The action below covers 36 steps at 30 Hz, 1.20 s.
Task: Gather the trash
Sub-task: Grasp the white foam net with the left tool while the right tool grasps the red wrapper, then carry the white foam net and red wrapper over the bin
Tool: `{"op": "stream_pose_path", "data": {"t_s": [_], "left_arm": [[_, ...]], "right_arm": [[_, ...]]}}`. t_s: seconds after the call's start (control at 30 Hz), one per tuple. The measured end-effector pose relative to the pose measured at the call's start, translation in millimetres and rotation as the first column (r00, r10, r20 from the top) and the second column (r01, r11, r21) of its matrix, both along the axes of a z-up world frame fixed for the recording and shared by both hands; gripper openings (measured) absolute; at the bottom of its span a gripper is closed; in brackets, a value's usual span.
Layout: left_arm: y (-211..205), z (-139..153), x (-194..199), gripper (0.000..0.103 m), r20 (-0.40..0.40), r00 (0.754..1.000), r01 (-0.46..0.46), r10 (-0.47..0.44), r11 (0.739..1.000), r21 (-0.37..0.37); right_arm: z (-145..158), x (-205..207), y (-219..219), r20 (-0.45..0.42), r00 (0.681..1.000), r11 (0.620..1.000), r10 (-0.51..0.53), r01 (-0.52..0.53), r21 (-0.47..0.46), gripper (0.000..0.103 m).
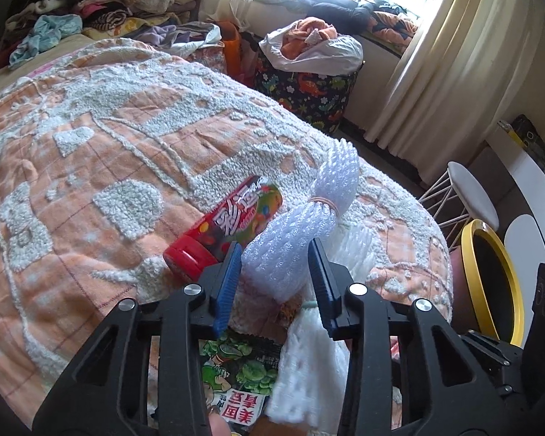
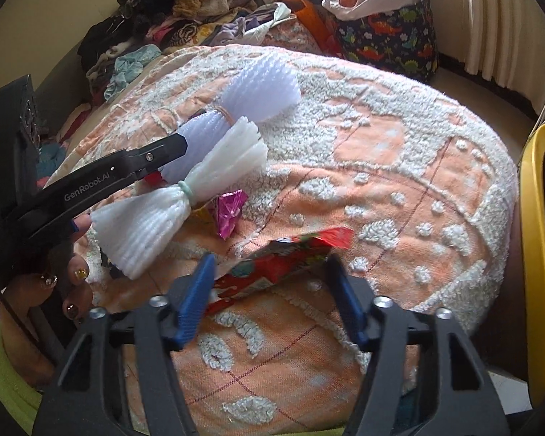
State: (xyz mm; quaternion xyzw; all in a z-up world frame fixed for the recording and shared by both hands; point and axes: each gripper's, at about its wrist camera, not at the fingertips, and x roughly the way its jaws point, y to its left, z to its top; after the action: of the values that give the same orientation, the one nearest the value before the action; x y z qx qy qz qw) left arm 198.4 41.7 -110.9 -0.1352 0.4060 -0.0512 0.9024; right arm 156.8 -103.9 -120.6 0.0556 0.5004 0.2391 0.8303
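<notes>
Got the left gripper [image 1: 275, 250] angled down over the bed blanket [image 1: 91, 181], with both blue pads snug against the sides of a lilac foam net bundle [image 1: 290, 225]. Looks like a grip on it, jaws fairly narrow. From the right wrist view, can see the left hand [image 2: 54, 290] wrapped round the handle, painted nails showing, green sleeve below.

Got the right gripper [image 2: 270, 259] pointing down steeper, near the front edge of the bed. Jaws about halfway apart, straddling a red snack wrapper [image 2: 290, 250] that lies slanted on the blanket. Not clamped, as far as can be seen: wrapper between the pads, nearly brushing the pad on the left side of the view, but no squeeze visible.

Counting the trash on the blanket:
- 2 foam net bundles, the lilac one plus a white foam net bundle [image 2: 145, 236] just beside it, each tied at the waist with a band
- 1 red candy tube [image 1: 221, 229], lying on its side, touching the lilac bundle
- 1 green snack packet [image 1: 243, 370], right under the left gripper
- 1 pink foil scrap [image 2: 230, 214], next to the white bundle
- 1 red snack wrapper, mentioned above

Also 1 yellow-rimmed bin [image 1: 490, 272] standing off the side of the bed.
</notes>
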Motion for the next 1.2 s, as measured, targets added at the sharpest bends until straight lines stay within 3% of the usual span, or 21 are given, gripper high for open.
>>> {"op": "stream_pose_path", "data": {"t_s": [0.17, 0.47, 0.87, 1.2], "left_arm": [[-2.4, -4.6, 0.4, 0.025, -0.014, 1.000, 0.006, -0.006, 1.000, -0.009], [-6.0, 2.5, -6.5, 0.010, 0.022, 1.000, 0.011, -0.011, 1.000, -0.010], [-5.9, 36.1, -25.5, 0.008, 0.124, 0.992, -0.019, 0.025, 0.999, -0.049], [-14.8, 55.2, -33.7, 0.008, 0.162, 0.987, 0.001, 0.008, 0.998, -0.055]], "right_arm": [[-0.3, -3.2, -2.7, 0.010, 1.000, 0.999, 0.007, -0.008, 0.034, 0.045], [8.4, -13.7, -19.7, 0.053, 0.998, 0.997, -0.027, 0.023, 0.069, 0.042], [32.8, -29.0, -30.7, 0.154, 0.988, 0.995, -0.023, 0.008, 0.098, 0.041], [53.2, -37.7, -39.1, 0.215, 0.976, 0.994, -0.032, 0.008, 0.112, 0.041]]}}
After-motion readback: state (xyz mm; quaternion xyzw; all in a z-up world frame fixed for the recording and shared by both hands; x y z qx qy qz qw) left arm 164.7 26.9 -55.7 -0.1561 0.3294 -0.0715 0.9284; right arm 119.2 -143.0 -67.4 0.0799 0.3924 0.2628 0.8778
